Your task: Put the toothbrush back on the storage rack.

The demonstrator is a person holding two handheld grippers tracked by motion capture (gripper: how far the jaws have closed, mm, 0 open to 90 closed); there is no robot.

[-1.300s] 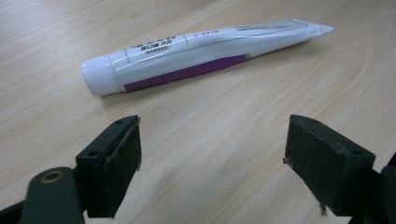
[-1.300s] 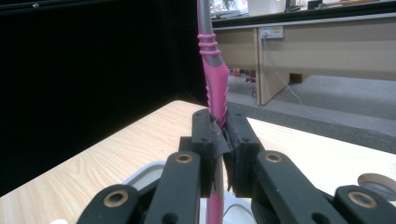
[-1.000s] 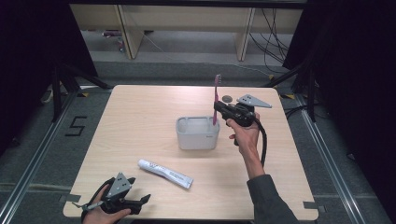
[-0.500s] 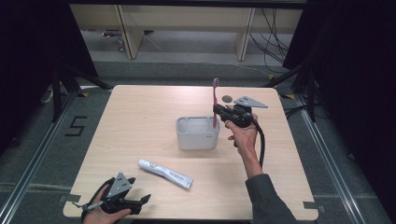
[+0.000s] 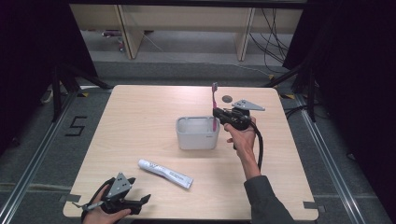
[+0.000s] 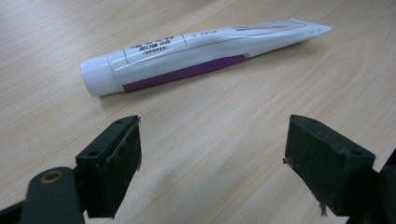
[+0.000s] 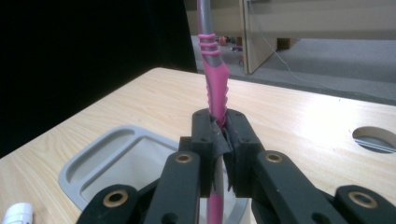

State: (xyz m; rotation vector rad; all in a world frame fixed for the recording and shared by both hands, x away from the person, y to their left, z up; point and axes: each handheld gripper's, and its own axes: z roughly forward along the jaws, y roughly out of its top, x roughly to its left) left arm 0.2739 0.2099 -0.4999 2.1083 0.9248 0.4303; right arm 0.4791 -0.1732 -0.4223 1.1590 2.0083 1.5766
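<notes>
A pink and grey toothbrush (image 5: 214, 100) (image 7: 214, 84) stands upright, head up, with my right gripper (image 5: 218, 113) (image 7: 219, 123) shut on its handle. Its lower end hangs over the right part of a grey square cup (image 5: 197, 133) (image 7: 116, 161) in the middle of the table. A white toothpaste tube (image 5: 164, 173) (image 6: 187, 51) with a purple stripe lies flat on the wood in front of the cup. My left gripper (image 5: 140, 203) (image 6: 210, 163) rests near the table's front left edge, open, its jaws pointing at the tube a short way off with nothing between them.
A round hole (image 5: 227, 98) (image 7: 376, 138) is set in the wooden tabletop (image 5: 140, 116) behind my right gripper. Shelving legs and cables stand on the floor beyond the far edge. Dark curtains close in both sides.
My right gripper and the toothbrush have shifted slightly toward the cup. The left gripper has stayed put.
</notes>
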